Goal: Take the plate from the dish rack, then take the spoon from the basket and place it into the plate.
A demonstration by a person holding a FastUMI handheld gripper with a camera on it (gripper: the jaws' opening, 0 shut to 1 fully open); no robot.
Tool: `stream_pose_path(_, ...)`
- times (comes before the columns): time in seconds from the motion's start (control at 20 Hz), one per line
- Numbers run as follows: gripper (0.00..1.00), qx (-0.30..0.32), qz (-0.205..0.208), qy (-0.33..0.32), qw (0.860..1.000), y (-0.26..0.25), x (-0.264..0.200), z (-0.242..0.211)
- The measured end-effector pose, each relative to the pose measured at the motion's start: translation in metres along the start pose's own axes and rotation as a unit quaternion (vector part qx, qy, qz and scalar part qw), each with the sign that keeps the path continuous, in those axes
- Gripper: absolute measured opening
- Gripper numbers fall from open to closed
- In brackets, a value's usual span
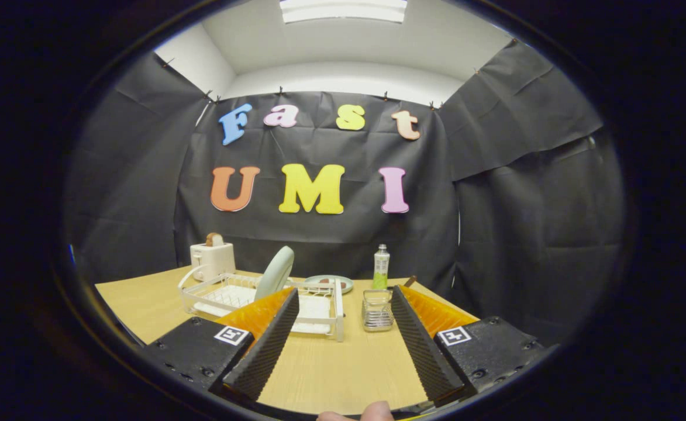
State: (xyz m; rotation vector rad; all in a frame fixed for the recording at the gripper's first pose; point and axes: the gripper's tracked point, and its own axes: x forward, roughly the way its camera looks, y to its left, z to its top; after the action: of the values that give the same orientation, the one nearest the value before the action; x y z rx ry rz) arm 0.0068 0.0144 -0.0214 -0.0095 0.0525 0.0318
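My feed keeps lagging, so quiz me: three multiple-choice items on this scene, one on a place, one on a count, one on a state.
1. Where is the plate?
A. upright in the dish rack
B. flat on the table
C. on the toaster

2. How many bottles stand on the table?
A. three
B. none
C. one

3. What is the gripper doing?
A. shut on the plate
B. open, holding nothing
C. shut on the basket

Answers: 1 A, the plate stands on edge in the rack. 2 C, a single bottle stands behind the basket. 3 B, its fingers are wide apart with bare table between them.
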Motion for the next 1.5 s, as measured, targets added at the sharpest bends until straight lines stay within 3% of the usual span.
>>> stream_pose_path(0.55, 1.0, -0.005, -0.022, -0.001, 1.0, -0.013, 0.005, 0.005)
stream_pose_path(0.8, 1.0, 0.008, -0.003, -0.01, 1.0, -0.01, 0.022, 0.036)
stream_pose_path(1.2, 1.0, -0.016, 0.078, 0.034, 0.996, 0.021, 0.098, 0.139)
stream_pose_path(1.5, 1.0, -0.031, 0.15, 0.174, 0.973, 0.074, 0.167, 0.16)
